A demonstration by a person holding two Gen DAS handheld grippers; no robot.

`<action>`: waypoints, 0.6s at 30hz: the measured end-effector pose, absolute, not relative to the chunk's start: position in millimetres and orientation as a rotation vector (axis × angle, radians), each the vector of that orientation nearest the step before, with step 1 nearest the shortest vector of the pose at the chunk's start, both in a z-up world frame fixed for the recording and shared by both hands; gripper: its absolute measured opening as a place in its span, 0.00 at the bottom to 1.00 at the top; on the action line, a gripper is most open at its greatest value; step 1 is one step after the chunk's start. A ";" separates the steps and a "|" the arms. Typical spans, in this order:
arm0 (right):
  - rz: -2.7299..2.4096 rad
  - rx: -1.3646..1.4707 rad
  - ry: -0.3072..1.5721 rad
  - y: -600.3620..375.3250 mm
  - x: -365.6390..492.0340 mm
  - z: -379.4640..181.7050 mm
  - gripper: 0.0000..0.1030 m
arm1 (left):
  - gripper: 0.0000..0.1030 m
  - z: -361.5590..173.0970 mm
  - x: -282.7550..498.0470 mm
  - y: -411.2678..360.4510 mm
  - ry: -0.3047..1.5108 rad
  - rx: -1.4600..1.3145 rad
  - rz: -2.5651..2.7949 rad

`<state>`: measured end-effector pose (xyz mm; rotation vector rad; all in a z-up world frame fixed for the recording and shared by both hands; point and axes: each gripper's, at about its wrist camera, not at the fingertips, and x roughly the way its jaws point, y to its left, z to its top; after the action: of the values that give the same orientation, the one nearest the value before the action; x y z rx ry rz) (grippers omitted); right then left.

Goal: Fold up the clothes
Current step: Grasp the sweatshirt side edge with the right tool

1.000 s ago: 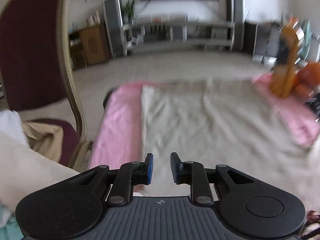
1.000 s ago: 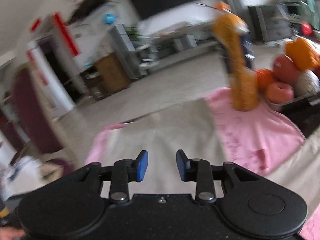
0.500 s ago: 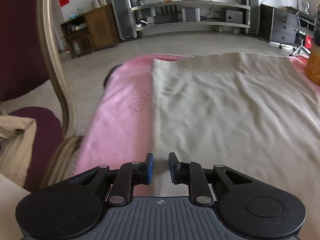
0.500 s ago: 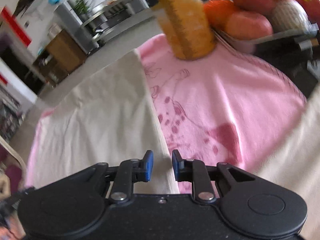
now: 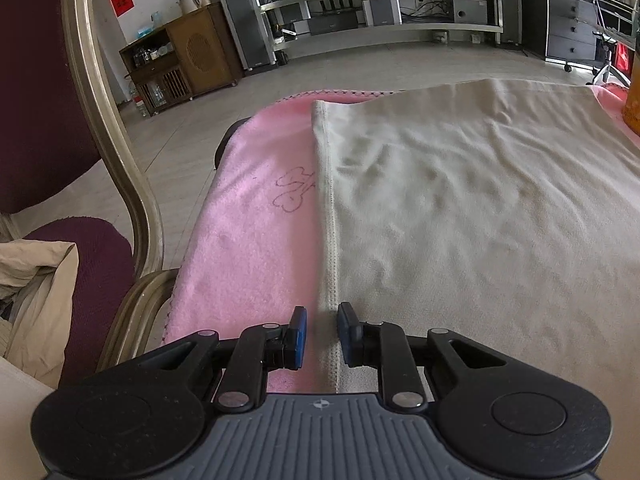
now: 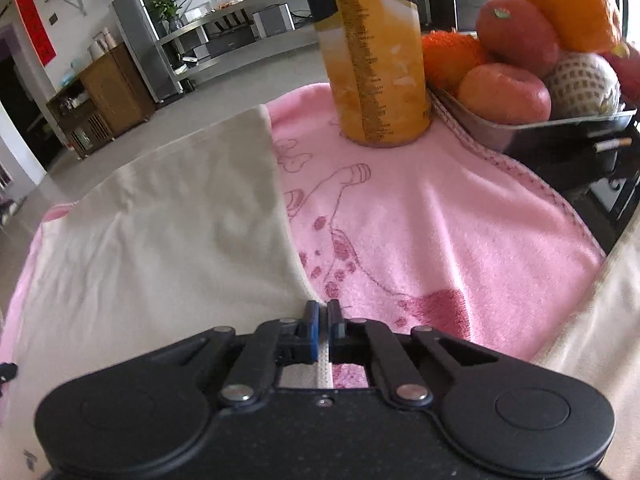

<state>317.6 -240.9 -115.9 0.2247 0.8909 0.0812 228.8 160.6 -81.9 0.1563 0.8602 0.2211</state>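
A cream garment (image 5: 460,200) lies spread flat on a pink towel (image 5: 256,232) that covers the table. My left gripper (image 5: 320,332) is low over the garment's left hem; its blue pads stand apart with the stitched hem running between them, and nothing is pinched. In the right wrist view the same cream garment (image 6: 180,240) ends at its right edge on the pink towel (image 6: 440,240). My right gripper (image 6: 323,320) is shut on that right hem, and a white strip of the hem shows between and behind the pads.
A tall orange bottle (image 6: 376,60) stands on the towel just beyond the garment's far right corner. A metal tray (image 6: 540,128) of fruit sits behind it. A chair with a gold frame (image 5: 108,120) and loose beige clothes (image 5: 36,280) is at the left.
Both grippers have come down to the garment's side hems. The right jaws have closed onto the right hem. The left jaws keep about the same gap.
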 end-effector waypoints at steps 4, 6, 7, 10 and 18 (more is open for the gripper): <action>0.071 0.242 0.889 -241.1 312.6 -110.6 0.08 | 0.24 -79.3 226.0 159.8 0.853 0.157 0.243; 0.073 0.296 0.891 -249.1 309.2 -104.9 0.13 | 0.21 -72.8 221.1 156.3 0.846 0.144 0.240; 0.077 0.331 0.903 -253.8 307.6 -102.9 0.13 | 0.21 -70.3 219.0 154.0 0.846 0.141 0.237; 0.089 0.412 1.007 -260.9 303.1 -104.9 0.13 | 0.21 -71.0 216.2 141.2 0.897 0.163 0.207; 0.059 0.218 1.041 -240.4 287.8 -109.0 0.04 | 0.21 -79.0 212.0 134.7 0.943 0.228 0.227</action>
<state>287.8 -240.4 -109.0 0.2184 1.0414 0.0591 212.0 134.7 -79.0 0.2283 0.9427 0.2267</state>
